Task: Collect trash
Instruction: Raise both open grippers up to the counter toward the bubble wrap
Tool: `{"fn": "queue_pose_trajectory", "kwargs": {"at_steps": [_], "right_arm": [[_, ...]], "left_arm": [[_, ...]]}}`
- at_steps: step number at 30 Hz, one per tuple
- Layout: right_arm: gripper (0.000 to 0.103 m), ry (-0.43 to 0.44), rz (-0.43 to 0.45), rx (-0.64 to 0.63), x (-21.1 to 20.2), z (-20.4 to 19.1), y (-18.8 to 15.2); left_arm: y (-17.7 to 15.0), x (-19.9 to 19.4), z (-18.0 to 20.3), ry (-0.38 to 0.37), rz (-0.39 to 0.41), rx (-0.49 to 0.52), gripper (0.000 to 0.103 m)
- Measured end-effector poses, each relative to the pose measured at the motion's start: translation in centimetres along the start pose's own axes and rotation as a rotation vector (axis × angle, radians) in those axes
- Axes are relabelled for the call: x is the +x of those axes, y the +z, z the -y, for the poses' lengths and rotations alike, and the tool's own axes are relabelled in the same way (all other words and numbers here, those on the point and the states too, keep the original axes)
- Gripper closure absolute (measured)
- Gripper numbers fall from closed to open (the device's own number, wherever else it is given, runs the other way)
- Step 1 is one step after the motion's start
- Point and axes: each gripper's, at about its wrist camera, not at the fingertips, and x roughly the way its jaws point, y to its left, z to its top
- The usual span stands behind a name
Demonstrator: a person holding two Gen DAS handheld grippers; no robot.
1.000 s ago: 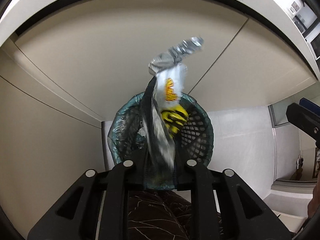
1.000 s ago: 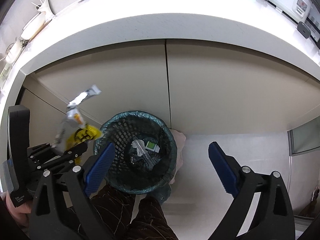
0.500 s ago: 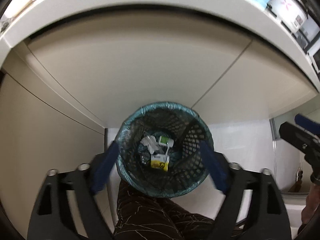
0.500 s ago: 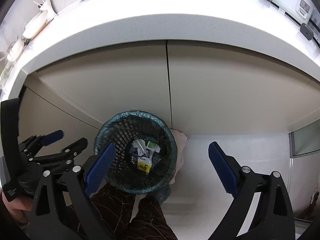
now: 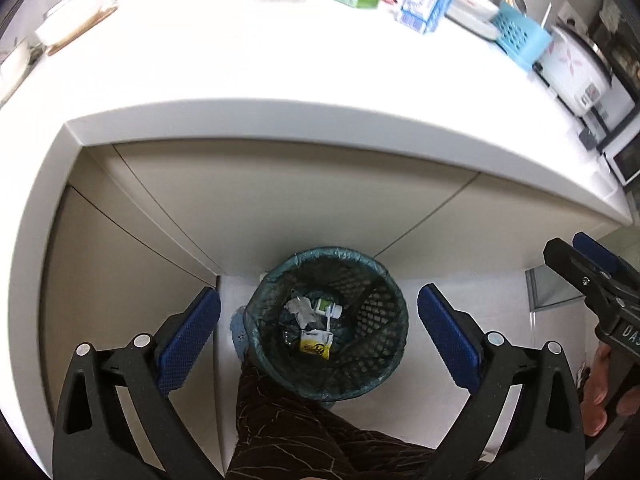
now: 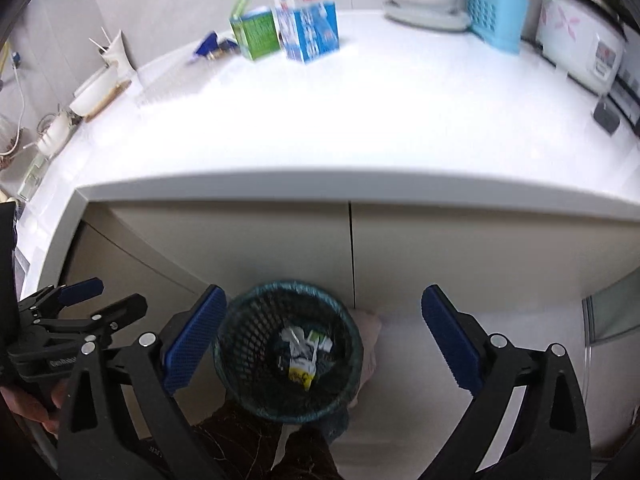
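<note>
Two grippers are hanging above a mesh bin [image 5: 326,322] lined with a teal bag, which is standing on the floor against the cabinet doors under a white counter [image 5: 280,60]. The left gripper [image 5: 319,336] is opening its jaws wide, with nothing between the blue pads. The right gripper [image 6: 322,338] is also standing wide open and empty. A yellow wrapper [image 5: 316,344] is lying at the bottom of the bin, beside crumpled white scraps [image 5: 300,310]. Up on the counter a green carton [image 6: 256,34] and a blue carton [image 6: 306,24] are standing side by side, with a blue wrapper [image 6: 210,46] lying just left of them.
</note>
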Motion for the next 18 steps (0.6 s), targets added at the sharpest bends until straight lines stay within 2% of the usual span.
{"fn": "queue_pose_trajectory", "kwargs": {"at_steps": [12,18], "right_arm": [[0.009,-0.024,0.101,-0.038,-2.7,-1.3,5.0],[0.009,-0.025,0.13,-0.039,-3.4,-1.5,7.2]], "left_arm": [[4.8,-5.0,-0.7,0.001,0.087,-0.029,0.006],[7.1,-5.7,-1.1,0.004,0.101,-0.029,0.006]]}}
